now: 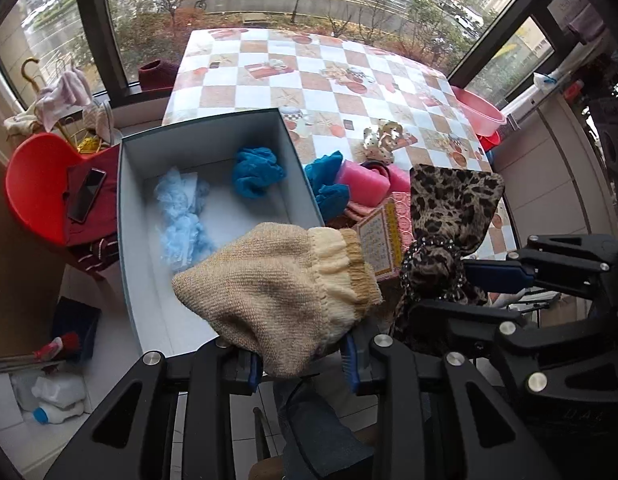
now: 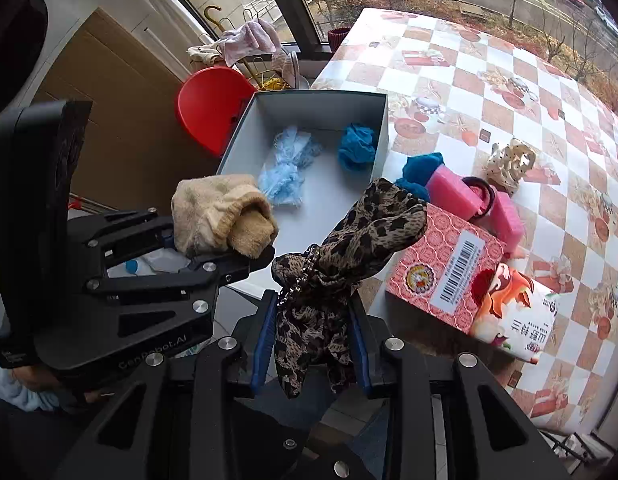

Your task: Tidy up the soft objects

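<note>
Currently, the left claw is clamped on a beige knit mitt, held above the near end of the open grey box. The right claw is clamped on a leopard-print scarf, held just right of the box, near the pink carton. Inside the box lie a light blue mesh puff and a teal cloth, apart from each other. On the checkered worktop, beside the box, rest another teal cloth, pink sponges and a dotted bow.
</note>
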Motion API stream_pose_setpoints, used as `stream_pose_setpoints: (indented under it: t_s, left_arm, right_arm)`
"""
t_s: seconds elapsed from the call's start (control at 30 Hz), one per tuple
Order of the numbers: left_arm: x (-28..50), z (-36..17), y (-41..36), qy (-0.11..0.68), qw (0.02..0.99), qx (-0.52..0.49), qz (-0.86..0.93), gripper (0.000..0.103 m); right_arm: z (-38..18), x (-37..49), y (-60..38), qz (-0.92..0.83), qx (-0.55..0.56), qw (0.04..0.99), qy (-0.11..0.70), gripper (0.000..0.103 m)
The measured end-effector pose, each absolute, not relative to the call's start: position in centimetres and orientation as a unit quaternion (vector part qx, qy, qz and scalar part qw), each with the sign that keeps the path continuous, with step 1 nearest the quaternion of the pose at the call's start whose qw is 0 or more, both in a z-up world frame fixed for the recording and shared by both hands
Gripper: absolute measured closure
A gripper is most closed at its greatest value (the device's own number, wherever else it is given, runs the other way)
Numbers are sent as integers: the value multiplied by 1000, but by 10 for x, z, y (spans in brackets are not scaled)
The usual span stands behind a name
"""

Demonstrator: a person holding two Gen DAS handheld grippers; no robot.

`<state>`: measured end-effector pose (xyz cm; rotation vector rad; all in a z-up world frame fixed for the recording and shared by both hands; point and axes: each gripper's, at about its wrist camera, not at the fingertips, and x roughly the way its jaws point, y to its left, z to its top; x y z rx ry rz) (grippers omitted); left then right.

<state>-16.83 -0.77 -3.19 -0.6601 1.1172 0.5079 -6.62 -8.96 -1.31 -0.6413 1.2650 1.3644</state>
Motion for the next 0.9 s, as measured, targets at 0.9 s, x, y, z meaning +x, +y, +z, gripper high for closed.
stream_pose_setpoints:
  t_s: [0.9]
  left_arm:
    - [-189, -45, 18, 518, 743, -311, 289, 70]
  right_arm:
    - [-13, -82, -36, 585, -283, 530, 545, 68]
